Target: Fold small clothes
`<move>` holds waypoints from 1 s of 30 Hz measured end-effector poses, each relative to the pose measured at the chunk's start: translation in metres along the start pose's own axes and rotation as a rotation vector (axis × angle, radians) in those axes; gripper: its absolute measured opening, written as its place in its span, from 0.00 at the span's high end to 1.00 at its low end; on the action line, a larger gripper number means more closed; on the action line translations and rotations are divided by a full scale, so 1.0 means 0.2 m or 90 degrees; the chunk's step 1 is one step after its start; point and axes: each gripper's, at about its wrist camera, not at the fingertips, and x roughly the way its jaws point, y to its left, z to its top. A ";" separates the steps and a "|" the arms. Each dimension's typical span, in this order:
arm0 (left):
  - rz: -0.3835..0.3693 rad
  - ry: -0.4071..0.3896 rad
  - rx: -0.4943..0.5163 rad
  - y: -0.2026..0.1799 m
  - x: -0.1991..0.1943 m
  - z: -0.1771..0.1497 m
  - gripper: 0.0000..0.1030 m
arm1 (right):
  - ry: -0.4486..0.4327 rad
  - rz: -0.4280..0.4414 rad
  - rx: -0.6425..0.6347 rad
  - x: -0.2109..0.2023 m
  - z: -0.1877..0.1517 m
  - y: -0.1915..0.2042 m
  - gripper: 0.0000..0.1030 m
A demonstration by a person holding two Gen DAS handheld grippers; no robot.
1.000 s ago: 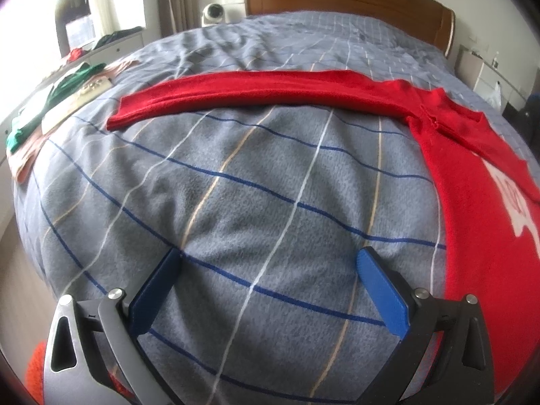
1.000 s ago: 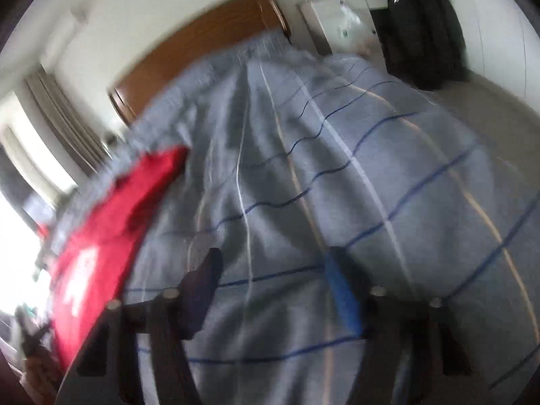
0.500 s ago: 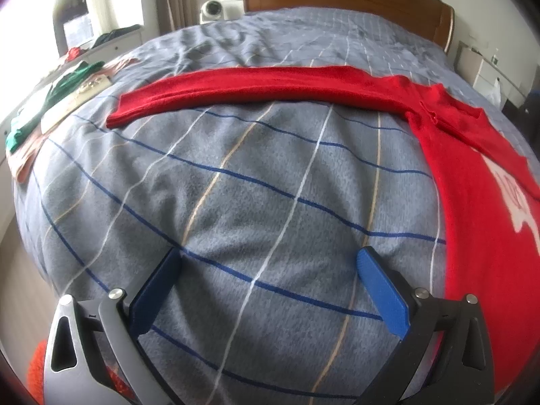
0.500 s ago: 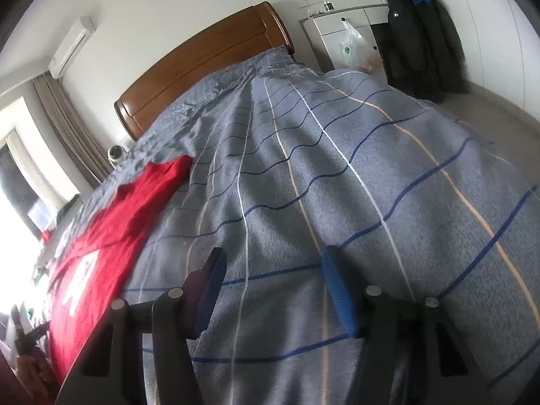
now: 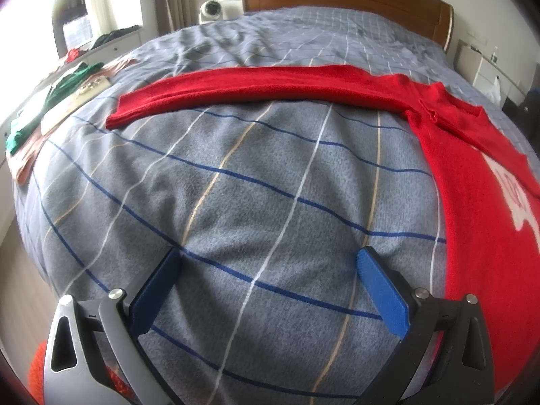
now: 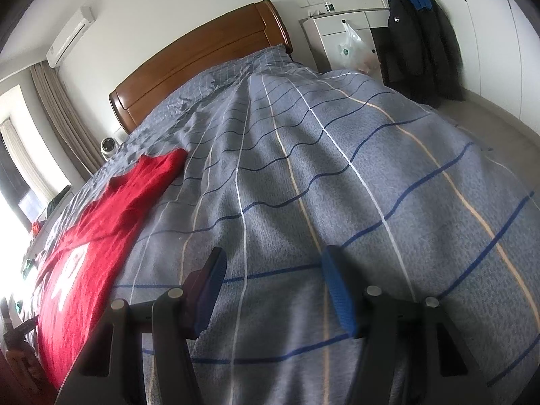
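Hovering over the bed (image 5: 236,202), both our left tool (image 5: 270,276) and right tool (image 6: 270,280) gape, empty. The sweater (image 5: 472,202) looks soft and floppy; we'd pinch its cuff (image 5: 116,114).

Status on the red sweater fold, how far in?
Done: sweater lies spread flat on the bed, one sleeve stretched straight out. In hand: nothing; left tool and right tool are open over bare blanket. Left: every fold, sleeve first probably.
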 end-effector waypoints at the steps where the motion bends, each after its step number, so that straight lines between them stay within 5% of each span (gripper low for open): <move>1: -0.001 0.001 0.000 0.00 0.00 0.00 0.00 | 0.000 0.000 0.000 0.00 0.00 0.00 0.43; 5: -0.015 0.037 -0.008 0.02 -0.01 0.02 0.00 | 0.000 0.001 0.000 0.00 0.00 0.00 0.43; 8: -0.091 0.114 -0.020 0.09 -0.05 0.08 0.01 | 0.000 0.000 0.000 0.00 0.00 0.00 0.43; 10: -0.129 0.114 -0.036 0.17 -0.09 0.16 0.01 | -0.001 0.000 0.000 0.00 0.00 0.00 0.43; 15: -0.103 0.090 -0.117 0.58 -0.05 0.48 0.01 | -0.005 0.001 0.000 0.00 0.00 0.01 0.43; 22: -0.029 0.168 -0.208 1.06 0.37 0.76 0.04 | -0.005 -0.007 -0.006 0.02 -0.01 0.01 0.42; 26: -0.026 0.167 -0.217 1.06 0.46 0.79 0.24 | -0.003 -0.015 -0.012 0.03 -0.01 0.02 0.42; 28: -0.021 0.165 -0.217 1.04 0.49 0.80 0.43 | -0.001 -0.019 -0.015 0.03 -0.01 0.03 0.42; 29: -0.023 0.164 -0.223 1.03 0.50 0.81 0.77 | -0.001 -0.021 -0.017 0.03 -0.01 0.03 0.42; 30: -0.033 0.170 -0.229 1.00 0.50 0.81 0.94 | 0.000 -0.023 -0.019 0.04 -0.01 0.03 0.42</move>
